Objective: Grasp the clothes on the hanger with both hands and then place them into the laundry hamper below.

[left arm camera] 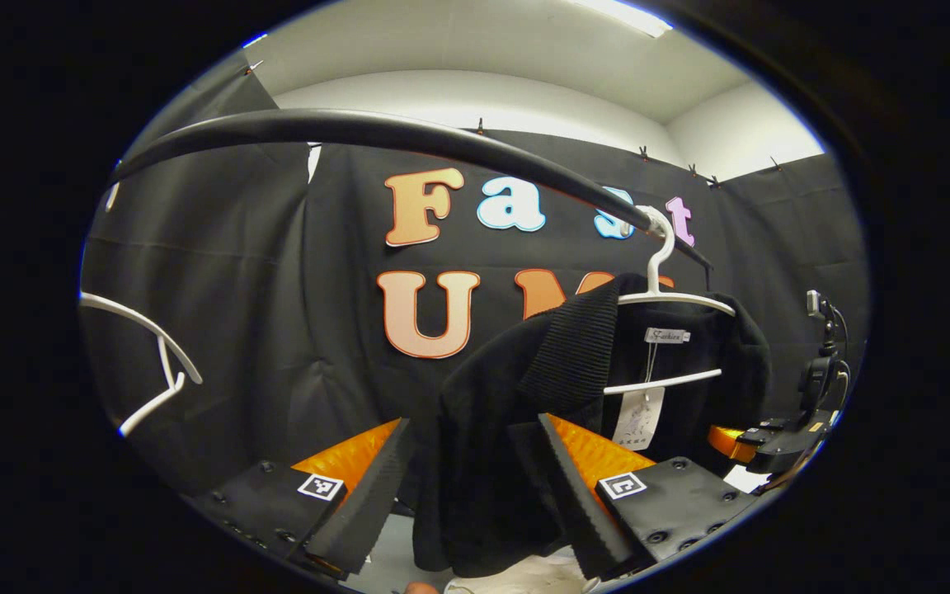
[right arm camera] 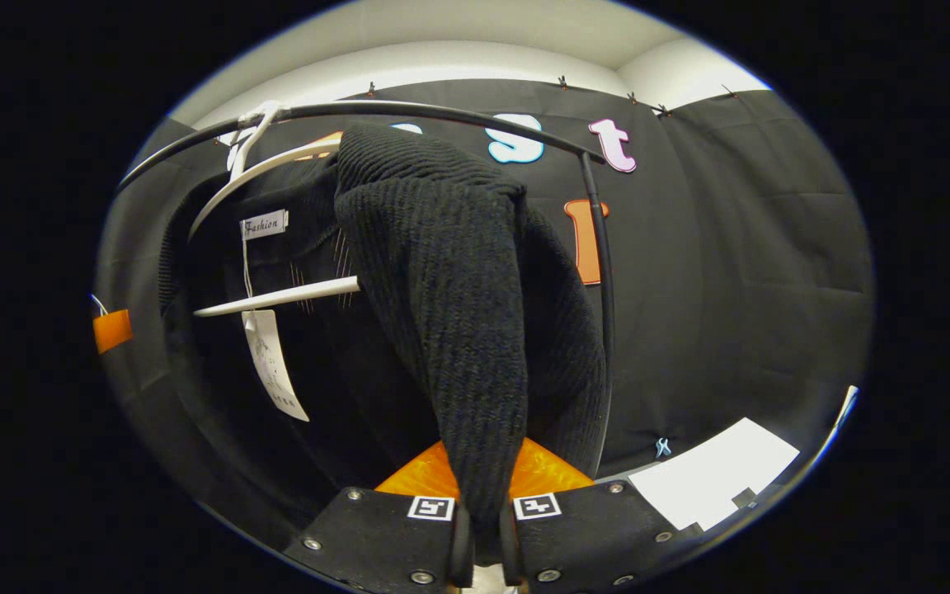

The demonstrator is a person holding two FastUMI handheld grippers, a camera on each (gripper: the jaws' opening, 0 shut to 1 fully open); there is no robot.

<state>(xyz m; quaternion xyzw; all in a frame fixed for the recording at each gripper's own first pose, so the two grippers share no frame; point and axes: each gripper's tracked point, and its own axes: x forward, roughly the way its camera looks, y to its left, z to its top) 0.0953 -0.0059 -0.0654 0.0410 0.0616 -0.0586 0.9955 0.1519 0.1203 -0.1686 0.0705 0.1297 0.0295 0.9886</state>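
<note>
In the right gripper view the right claw [right arm camera: 483,528] sits at the bottom centre, its fingers drawn nearly together with a fold of the black knit garment [right arm camera: 458,330] pinched between them. The fabric rises from that grip to the upper centre of the frame, where it drapes over the white hanger [right arm camera: 277,297]. The hold looks placed on one shoulder side so the knit can be drawn off the hanger's arm.

In the left gripper view the left claw [left arm camera: 475,487] is at the bottom centre, spread wide, with the garment's [left arm camera: 508,396] hanging edge in the gap between the fingers. Neither finger looks pressed on the cloth, so this side is probably lined up for its grasp and not yet closed. The hanger [left arm camera: 673,297] hooks over the black rail [left arm camera: 376,132] toward the upper right, and a paper tag [left arm camera: 638,417] dangles inside the collar. A second white hanger [left arm camera: 157,363] hangs bare at the left edge.

The garment therefore hangs on the rail, held on one side. I cannot make out the laundry hamper; something pale lies at the bottom edge below the cloth, too cropped to identify.
</note>
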